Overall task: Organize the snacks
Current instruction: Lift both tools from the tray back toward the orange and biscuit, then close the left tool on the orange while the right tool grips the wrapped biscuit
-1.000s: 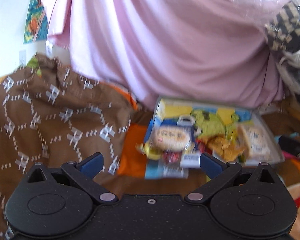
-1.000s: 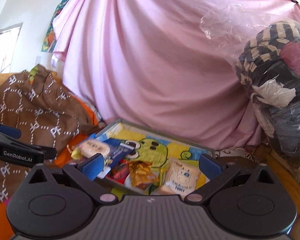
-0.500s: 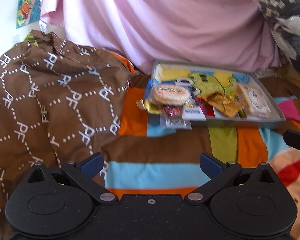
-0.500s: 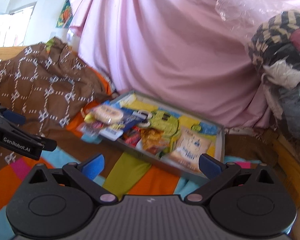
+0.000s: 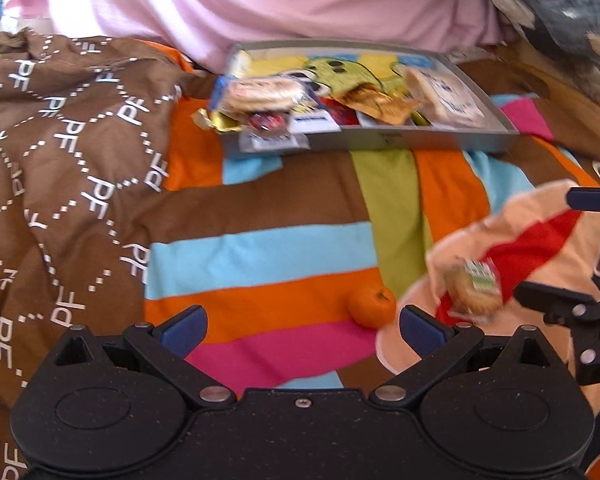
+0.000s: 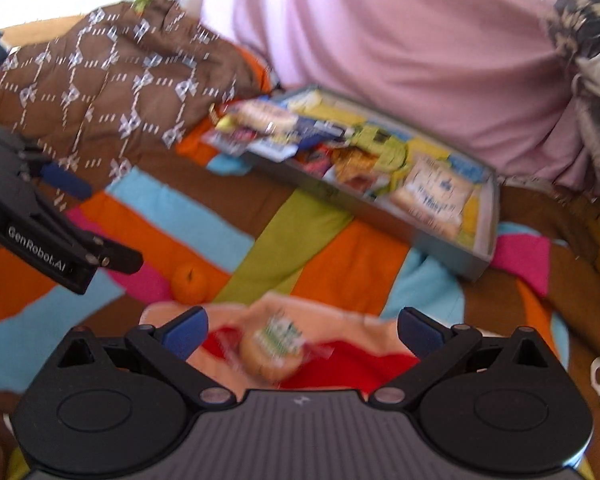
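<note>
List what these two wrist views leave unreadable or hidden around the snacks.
- Wrapped bun: label blurred in both views by motion.
- Tray: the snacks overlap, so the lower packets are hidden; their print is smeared.
- Orange: its underside sinks into the blanket.
- Right gripper: in the left wrist view the frame edge cuts it off.
- Left gripper: mostly out of frame in the right wrist view.

One tray, one orange, one wrapped biscuit.
</note>
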Available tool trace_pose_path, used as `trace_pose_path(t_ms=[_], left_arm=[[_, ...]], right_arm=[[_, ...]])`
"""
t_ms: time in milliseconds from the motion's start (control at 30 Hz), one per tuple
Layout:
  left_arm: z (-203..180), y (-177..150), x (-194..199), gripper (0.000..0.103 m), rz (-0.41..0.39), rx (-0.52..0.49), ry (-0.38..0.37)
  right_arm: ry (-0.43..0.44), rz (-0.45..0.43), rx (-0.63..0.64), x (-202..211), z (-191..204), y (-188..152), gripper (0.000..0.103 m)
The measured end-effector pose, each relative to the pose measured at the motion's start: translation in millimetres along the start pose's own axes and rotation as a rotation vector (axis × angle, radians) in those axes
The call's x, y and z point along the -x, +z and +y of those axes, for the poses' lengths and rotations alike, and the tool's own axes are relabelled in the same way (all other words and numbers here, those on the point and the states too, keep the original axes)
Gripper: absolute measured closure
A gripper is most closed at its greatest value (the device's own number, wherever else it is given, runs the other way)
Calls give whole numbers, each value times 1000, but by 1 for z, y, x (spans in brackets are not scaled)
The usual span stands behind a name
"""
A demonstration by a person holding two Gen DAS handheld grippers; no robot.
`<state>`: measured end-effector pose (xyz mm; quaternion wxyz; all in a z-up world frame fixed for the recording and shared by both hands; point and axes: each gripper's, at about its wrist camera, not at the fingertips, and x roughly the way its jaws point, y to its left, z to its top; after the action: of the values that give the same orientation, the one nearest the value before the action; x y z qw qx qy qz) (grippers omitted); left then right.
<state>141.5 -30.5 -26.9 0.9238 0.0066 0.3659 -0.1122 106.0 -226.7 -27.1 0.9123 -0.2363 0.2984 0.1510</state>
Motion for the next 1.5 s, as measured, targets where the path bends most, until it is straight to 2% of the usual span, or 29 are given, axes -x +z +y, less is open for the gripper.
trace_pose_path(t_ms=[267,633,900,967,1067,1200,1333,1500], left_arm=[[-7,-7,-10,1,35,-54,-32],[-11,-16,-34,1,71,-97,-44],[-16,-10,-55,1,37,-119,-59],[-19,-8,-61,1,27,-137,-74],[-25,-2,-72,1,24,-199,-108],[-31,1,-81,1,9,-258,-123],[-29,-1,-83,1,-1,-261,-138],[-28,-2,-85,1,-1,-264,-145]], right_arm=[[38,70,12,-7,5,-15,0],[39,150,8,-34,0,-42,0],[60,69,105,-49,0,-45,0],[86,51,134,-56,-2,-44,0],[174,42,161,-70,-11,-40,0],[287,82,130,-89,-28,-31,0],[312,55,200,-90,-25,-31,0],[320,42,224,-89,-24,-31,1]])
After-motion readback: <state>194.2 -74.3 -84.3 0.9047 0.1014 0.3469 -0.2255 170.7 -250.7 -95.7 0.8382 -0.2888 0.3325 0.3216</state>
